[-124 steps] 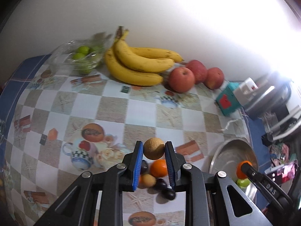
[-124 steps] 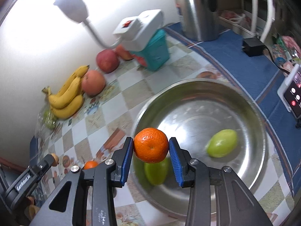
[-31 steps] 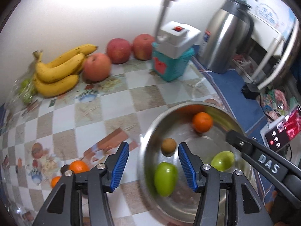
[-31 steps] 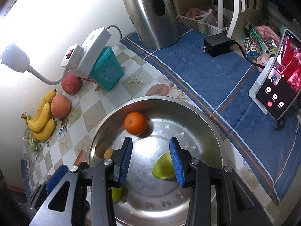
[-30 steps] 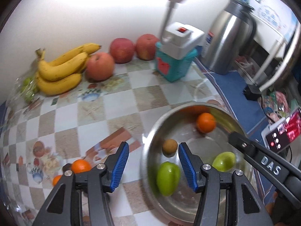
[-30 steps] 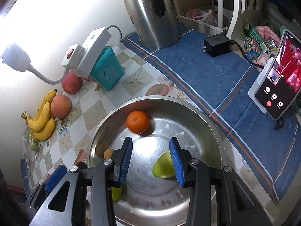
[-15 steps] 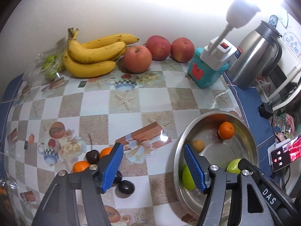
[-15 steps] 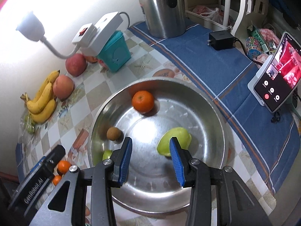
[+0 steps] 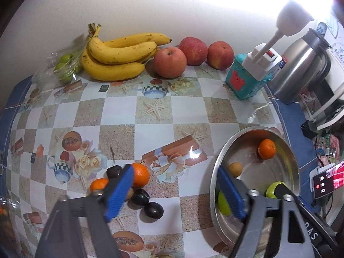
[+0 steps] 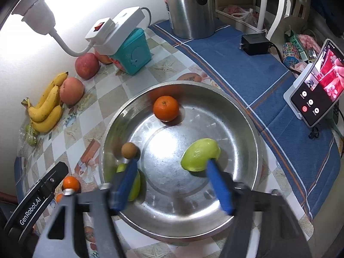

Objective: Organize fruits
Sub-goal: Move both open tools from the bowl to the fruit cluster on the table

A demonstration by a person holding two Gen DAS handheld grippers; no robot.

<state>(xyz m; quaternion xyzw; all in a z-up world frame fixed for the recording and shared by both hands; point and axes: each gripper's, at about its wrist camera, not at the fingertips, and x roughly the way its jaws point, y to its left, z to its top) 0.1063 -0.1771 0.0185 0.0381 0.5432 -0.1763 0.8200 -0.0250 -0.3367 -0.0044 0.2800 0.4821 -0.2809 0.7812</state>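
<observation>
A checkered tablecloth [image 9: 154,90] is covering the counter. The steel bowl [image 10: 247,129] is already holding four fruits, including a mandarin [image 10: 166,108]; beside it, small oranges and plums [image 9: 140,175] are waiting. Left gripper [image 9: 174,195] and right gripper [image 10: 174,185], jaws just opening, are gripping nothing.

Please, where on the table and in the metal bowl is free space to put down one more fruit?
Free: the bowl's middle, between orange and green fruit; the checkered cloth between bananas and bowl. Crowded: the small fruit cluster beside the left tongs.
</observation>
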